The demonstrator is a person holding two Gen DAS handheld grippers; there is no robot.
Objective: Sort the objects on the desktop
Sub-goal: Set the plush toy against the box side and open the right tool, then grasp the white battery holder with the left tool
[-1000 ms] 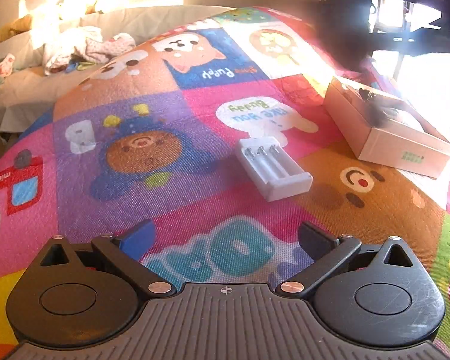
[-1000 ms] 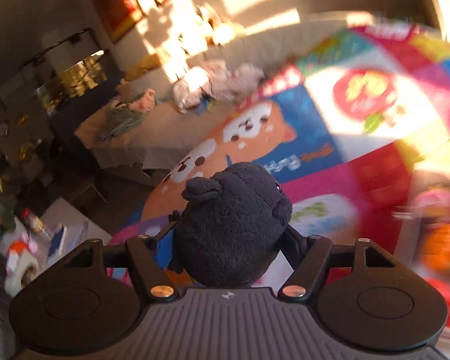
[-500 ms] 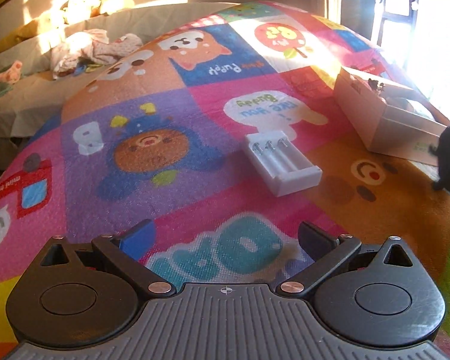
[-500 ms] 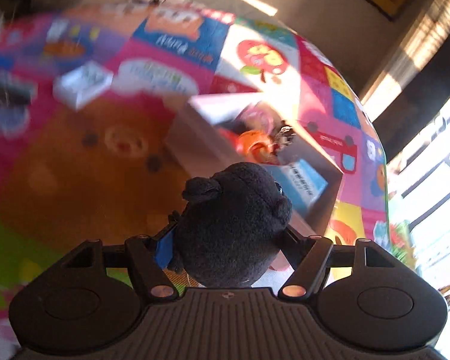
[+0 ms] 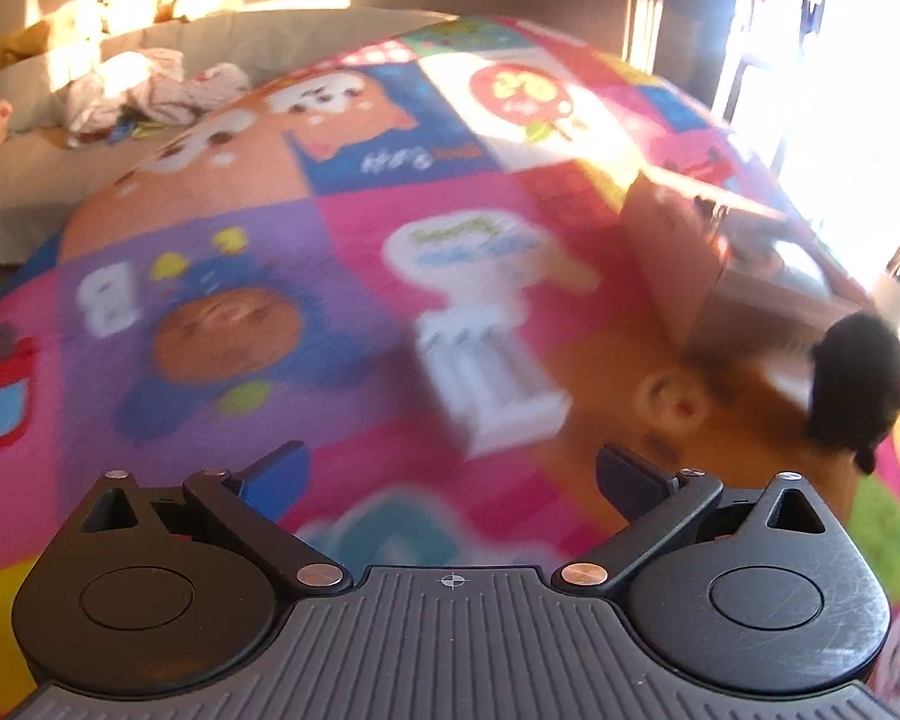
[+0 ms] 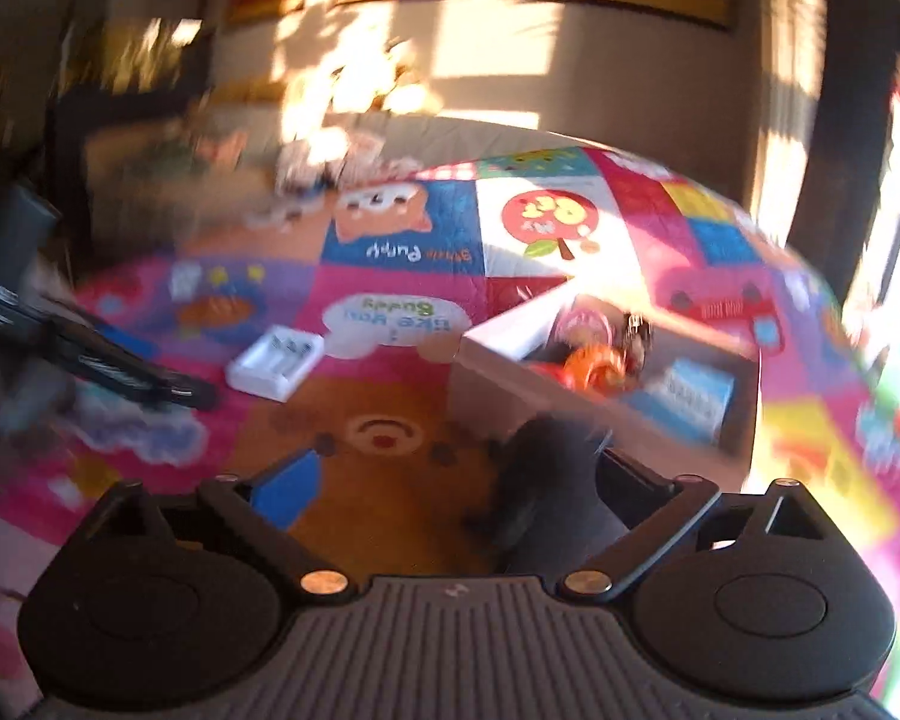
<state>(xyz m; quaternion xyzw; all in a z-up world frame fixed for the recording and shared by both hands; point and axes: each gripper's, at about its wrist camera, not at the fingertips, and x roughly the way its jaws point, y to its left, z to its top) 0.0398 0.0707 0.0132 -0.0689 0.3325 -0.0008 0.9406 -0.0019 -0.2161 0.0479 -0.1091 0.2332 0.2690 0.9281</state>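
One black plush toy sits low between the spreading fingers of the right gripper, blurred, leaning against the right-hand finger while the left one stands clear of it; the jaws are opening and the pads no longer press on it. In the left wrist view the same toy shows just in front of the cardboard box, apparently over or on the mat rather than inside, though blur leaves it unclear whether it has landed. The box already holds an orange object, a blue-and-white packet and some small dark and pink pieces too smeared to name, so part of the sorting looks done. The toy seems to be going down short of the box, so it may need another move. A white battery holder lies on the colourful play mat, well apart from the box and untouched. The left gripper hangs over the mat near that holder, fingers spread wide and empty.
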